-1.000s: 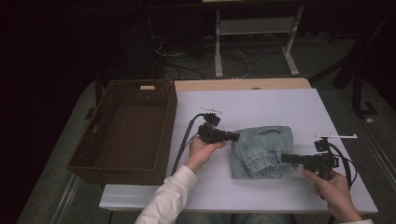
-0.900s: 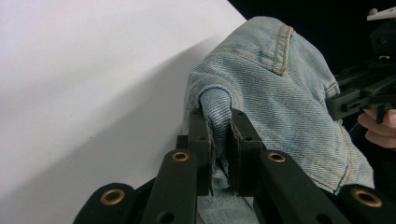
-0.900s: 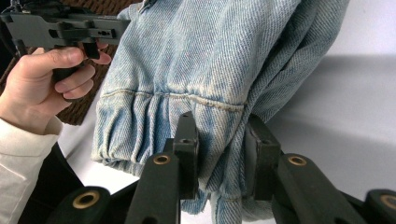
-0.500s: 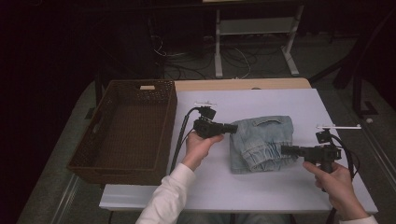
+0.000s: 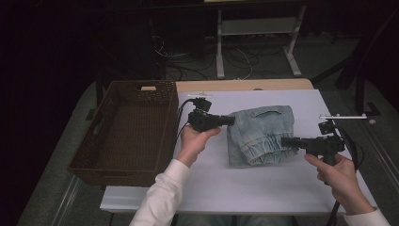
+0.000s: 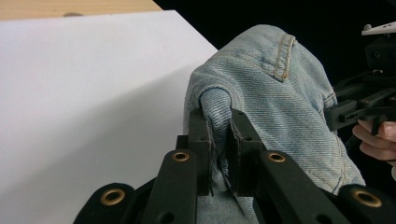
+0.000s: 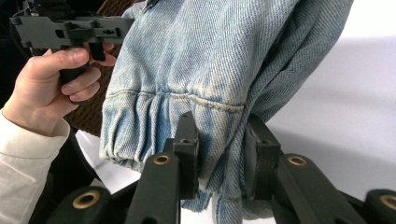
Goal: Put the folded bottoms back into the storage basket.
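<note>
A folded pair of light blue jeans (image 5: pixel 261 134) hangs a little above the white table (image 5: pixel 226 183), held from both sides. My left gripper (image 5: pixel 231 120) is shut on a fold at the jeans' left edge; the left gripper view has its pads pinching the denim (image 6: pixel 261 93). On the right, my right gripper (image 5: pixel 285 141) is shut on a thick bunch of the cuffed end, and the denim (image 7: pixel 210 70) fills the gap between its jaws. The other hand and its gripper (image 7: pixel 70 28) appear at the upper left of the right gripper view.
A brown wicker basket (image 5: pixel 89 160) with nothing in it stands at the table's left. A wooden strip (image 5: pixel 244 85) runs along the far edge. Behind the table stand a white metal frame (image 5: pixel 256 37) and cables on the dark floor.
Both grippers have risen with the jeans between them, lifting the folded denim off the table. The bundle now hangs more bunched between the two hands.
</note>
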Motion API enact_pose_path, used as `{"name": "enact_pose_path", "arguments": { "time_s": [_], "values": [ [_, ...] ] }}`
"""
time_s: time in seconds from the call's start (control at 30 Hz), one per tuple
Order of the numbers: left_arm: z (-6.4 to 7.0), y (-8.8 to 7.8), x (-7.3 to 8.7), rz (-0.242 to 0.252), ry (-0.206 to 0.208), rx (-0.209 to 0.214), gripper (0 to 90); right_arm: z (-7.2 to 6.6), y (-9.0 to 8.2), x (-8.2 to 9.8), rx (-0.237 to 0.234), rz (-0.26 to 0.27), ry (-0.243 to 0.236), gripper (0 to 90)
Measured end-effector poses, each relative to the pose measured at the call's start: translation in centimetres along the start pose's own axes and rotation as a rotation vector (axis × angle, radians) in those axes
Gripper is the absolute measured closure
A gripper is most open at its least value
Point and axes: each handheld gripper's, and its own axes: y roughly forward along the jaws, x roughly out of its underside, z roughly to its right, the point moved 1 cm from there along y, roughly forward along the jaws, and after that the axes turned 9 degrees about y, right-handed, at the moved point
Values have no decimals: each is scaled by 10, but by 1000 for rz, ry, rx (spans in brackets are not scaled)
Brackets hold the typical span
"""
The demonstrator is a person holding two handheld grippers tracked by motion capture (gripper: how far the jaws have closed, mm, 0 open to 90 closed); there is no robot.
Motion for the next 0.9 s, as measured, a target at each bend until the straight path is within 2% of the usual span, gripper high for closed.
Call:
{"name": "enact_pose_path", "arguments": {
  "time_s": [0.47,0.9],
  "values": [
    [9,-33,-23,9,39,-43,812,-22,4,-13,-48,9,-23,696],
    [8,-58,-31,25,41,-73,812,-43,11,-22,-68,10,-57,696]
  ]
}}
